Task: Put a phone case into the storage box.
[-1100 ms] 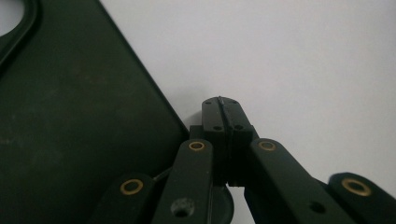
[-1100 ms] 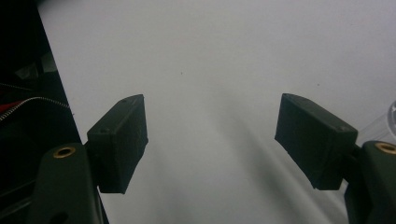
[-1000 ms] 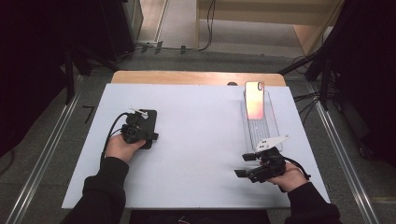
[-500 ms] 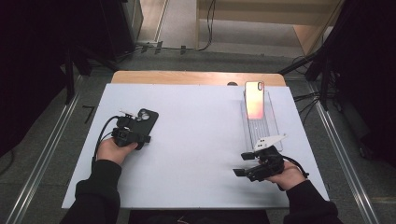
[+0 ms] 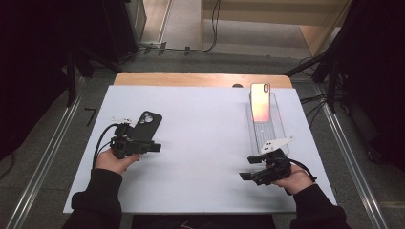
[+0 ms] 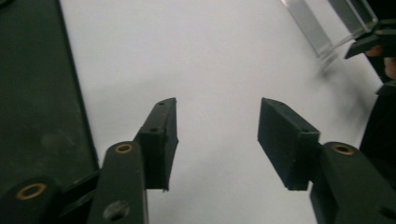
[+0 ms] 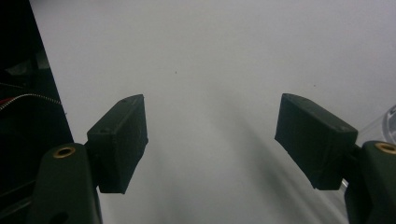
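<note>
Black and flat, the dark phone (image 5: 147,125) lies camera side up on the white table sheet (image 5: 200,143) at the left middle of the high view, slightly tilted, its lower end just beside the left gripper (image 5: 155,147). In the left gripper view the same phone (image 6: 37,93) runs along the left edge of the frame. That gripper's jaws have just been opening; they stand apart over bare sheet with nothing between them. At the lower right of the high view the right gripper (image 5: 246,172) rests in the person's hand, jaws spread and empty. Just above it lies a clear plastic case (image 5: 267,131), with a pink-orange phone (image 5: 260,102) on its far end, toward the upper right.
</note>
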A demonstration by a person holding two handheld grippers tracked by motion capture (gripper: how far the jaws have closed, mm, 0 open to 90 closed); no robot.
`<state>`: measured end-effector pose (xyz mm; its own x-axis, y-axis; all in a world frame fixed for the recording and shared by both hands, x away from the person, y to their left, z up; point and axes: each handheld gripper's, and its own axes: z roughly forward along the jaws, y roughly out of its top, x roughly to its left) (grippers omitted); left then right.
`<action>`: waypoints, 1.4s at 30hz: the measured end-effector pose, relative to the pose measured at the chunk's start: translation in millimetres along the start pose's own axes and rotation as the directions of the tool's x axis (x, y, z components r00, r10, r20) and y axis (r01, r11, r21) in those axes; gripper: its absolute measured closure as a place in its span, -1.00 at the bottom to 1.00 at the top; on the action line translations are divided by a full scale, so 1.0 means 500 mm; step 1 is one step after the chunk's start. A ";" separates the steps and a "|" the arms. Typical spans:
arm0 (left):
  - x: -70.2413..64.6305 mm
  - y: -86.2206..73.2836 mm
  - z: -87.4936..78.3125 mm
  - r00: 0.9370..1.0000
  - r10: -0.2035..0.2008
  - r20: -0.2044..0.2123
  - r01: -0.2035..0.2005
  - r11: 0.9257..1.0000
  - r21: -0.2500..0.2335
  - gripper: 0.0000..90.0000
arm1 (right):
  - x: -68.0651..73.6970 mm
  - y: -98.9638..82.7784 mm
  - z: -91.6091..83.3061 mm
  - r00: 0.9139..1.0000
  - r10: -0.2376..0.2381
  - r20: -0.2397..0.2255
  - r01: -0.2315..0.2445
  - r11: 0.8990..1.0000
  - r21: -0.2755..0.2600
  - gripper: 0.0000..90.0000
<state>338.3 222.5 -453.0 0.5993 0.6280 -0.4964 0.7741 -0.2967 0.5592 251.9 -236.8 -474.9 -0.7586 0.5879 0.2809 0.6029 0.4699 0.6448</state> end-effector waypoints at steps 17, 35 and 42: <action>-0.069 -0.070 -0.006 0.993 0.107 0.051 -0.105 0.993 -0.044 -0.05 | -0.001 -0.004 -0.003 1.000 0.001 0.006 -0.001 1.000 0.006 -0.48; -0.076 -0.079 -0.003 0.991 0.126 0.045 -0.127 0.992 0.002 -0.24 | -0.006 -0.020 -0.019 1.000 0.015 0.024 -0.015 1.000 0.008 -0.49; -0.069 -0.071 -0.008 0.991 0.122 0.048 -0.121 0.992 -0.024 -0.33 | -0.005 -0.021 -0.017 1.000 0.015 0.021 -0.015 1.000 0.011 -0.49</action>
<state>289.1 214.2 -453.0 0.6981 0.5521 -0.4559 0.6910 -0.3526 0.6310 245.4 -248.8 -476.0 -0.7442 0.6085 0.2754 0.6170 0.4684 0.6323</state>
